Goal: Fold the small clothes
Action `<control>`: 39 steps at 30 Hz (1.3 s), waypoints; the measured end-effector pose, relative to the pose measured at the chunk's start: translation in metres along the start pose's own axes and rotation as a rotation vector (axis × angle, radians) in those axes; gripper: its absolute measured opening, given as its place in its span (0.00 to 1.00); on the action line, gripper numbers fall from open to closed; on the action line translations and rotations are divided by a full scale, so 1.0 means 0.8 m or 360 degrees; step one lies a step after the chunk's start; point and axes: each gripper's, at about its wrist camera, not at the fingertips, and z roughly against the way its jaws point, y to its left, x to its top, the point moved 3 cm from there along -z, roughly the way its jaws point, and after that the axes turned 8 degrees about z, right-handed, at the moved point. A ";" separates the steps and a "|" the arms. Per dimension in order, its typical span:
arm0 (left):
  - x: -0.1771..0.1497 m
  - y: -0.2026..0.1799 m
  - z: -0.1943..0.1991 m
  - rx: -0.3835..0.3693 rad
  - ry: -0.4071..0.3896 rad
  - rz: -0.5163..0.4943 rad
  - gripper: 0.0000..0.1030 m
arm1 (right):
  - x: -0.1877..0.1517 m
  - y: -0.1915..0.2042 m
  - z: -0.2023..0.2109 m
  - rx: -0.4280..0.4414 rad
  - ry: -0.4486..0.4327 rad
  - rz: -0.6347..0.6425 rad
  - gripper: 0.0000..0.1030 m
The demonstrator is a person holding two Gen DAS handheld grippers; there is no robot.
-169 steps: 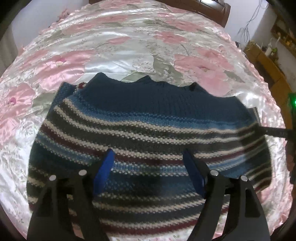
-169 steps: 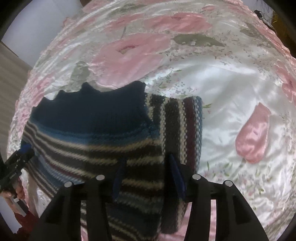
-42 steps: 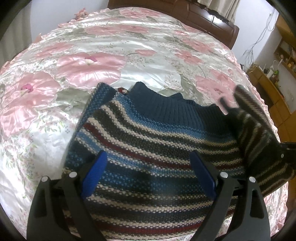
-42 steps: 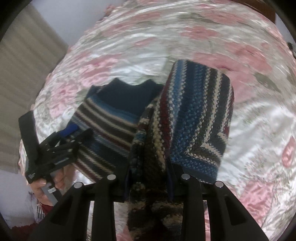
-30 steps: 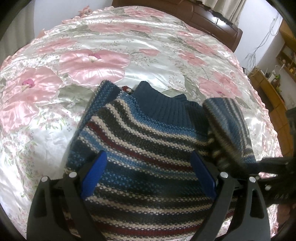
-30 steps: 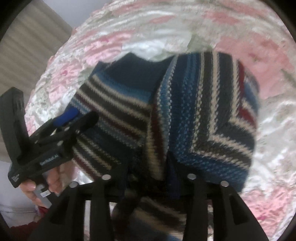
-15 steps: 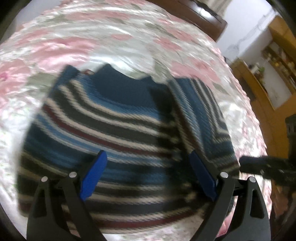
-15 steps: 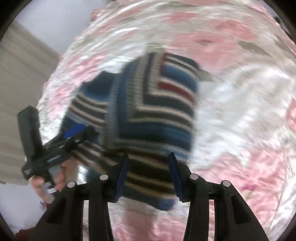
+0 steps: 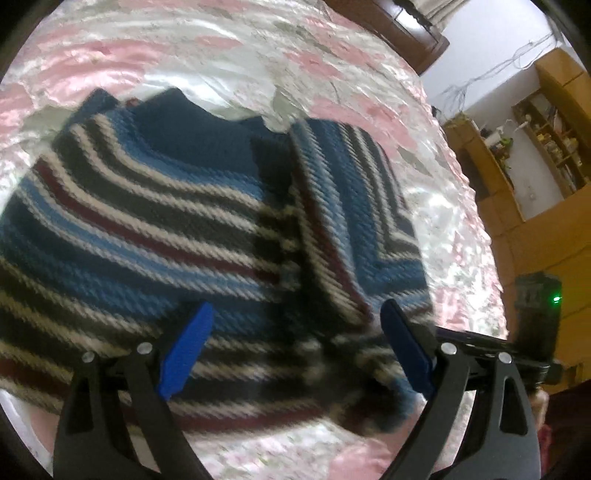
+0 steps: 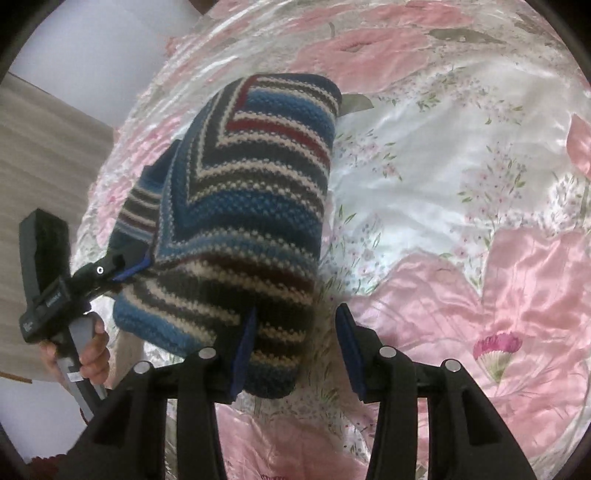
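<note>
One small knitted sweater [image 9: 155, 221], striped in navy, blue, cream and dark red with a plain navy collar, lies flat on a shiny satin bedspread [image 10: 461, 184] printed with large pink flowers and grey-green leaves. Its right-hand side, with the sleeve [image 9: 354, 206], is folded inward over the body, so the stripes there run at an angle and meet in a chevron; in the right wrist view this folded layer [image 10: 240, 206] fills the middle of the picture. The collar points toward the far end of the bed.

Above the sweater's lower hem hangs the left gripper [image 9: 295, 350], its two blue-padded fingers [image 9: 184, 343] spread wide apart with nothing between them; whether the pads touch the knit cannot be told. From the right wrist view the same tool appears at the sweater's far edge, its black body held in a hand [image 10: 92, 350] by a grey handle.

At the near corner of the folded layer sits the right gripper [image 10: 295, 347], fingers parted. Its left blue pad [image 10: 243, 350] lies against the knit edge while the other stands over bare satin, so nothing is clamped.

Beyond the bed stand a dark wooden headboard [image 9: 388, 26], a white wall with hanging cables [image 9: 509, 70], and light wooden shelving [image 9: 546, 129] holding small items too blurred to identify.
</note>
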 end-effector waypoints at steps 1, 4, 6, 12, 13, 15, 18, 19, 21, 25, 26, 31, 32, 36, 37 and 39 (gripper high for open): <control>0.002 -0.006 -0.007 0.0006 0.0032 0.0012 0.88 | -0.003 0.000 -0.002 0.0026 -0.0004 -0.0008 0.44; 0.011 -0.019 -0.029 0.0135 0.0079 -0.0017 0.88 | -0.010 -0.005 -0.009 0.0114 -0.0010 -0.0044 0.45; 0.018 -0.026 -0.038 0.0149 0.0072 -0.0020 0.88 | -0.014 -0.011 -0.010 0.0150 -0.0013 -0.0044 0.45; 0.022 -0.054 -0.056 0.0191 0.0086 -0.0037 0.60 | -0.014 -0.023 -0.004 0.0102 -0.0037 -0.0001 0.47; 0.023 -0.059 -0.056 0.0208 0.0069 -0.0050 0.54 | -0.013 -0.024 -0.003 0.0089 -0.0041 0.0004 0.47; 0.025 -0.067 -0.056 0.0203 0.0052 -0.0053 0.44 | -0.012 -0.032 0.000 0.0072 -0.0049 -0.0012 0.47; 0.029 -0.079 -0.044 0.0143 -0.0037 -0.0071 0.30 | -0.017 -0.042 0.002 0.0089 -0.0055 -0.0042 0.47; 0.028 -0.080 -0.036 0.0126 -0.0069 -0.0080 0.27 | -0.020 -0.043 0.003 0.0095 -0.0059 -0.0049 0.47; 0.031 -0.089 -0.021 0.0090 -0.0130 -0.0103 0.25 | -0.024 -0.046 0.005 0.0097 -0.0062 -0.0052 0.48; 0.043 -0.112 0.014 0.0048 -0.0199 -0.0193 0.24 | -0.032 -0.043 0.008 0.0101 -0.0072 -0.0066 0.48; 0.046 -0.116 0.022 0.0060 -0.0217 -0.0220 0.24 | -0.032 -0.042 0.009 0.0098 -0.0073 -0.0067 0.48; 0.057 -0.119 0.055 0.0094 -0.0271 -0.0277 0.23 | -0.031 -0.029 0.012 0.0108 -0.0080 -0.0051 0.49; 0.060 -0.114 0.062 0.0109 -0.0285 -0.0288 0.23 | -0.029 -0.024 0.009 0.0105 -0.0080 -0.0040 0.49; 0.073 -0.075 0.091 0.0197 -0.0337 -0.0271 0.23 | -0.026 -0.004 0.009 0.0034 -0.0062 0.0058 0.49; 0.076 -0.066 0.098 0.0213 -0.0349 -0.0266 0.23 | -0.024 -0.001 0.008 0.0036 -0.0058 0.0068 0.49; 0.085 -0.044 0.113 0.0249 -0.0384 -0.0249 0.23 | -0.020 0.009 0.005 0.0048 -0.0053 0.0081 0.49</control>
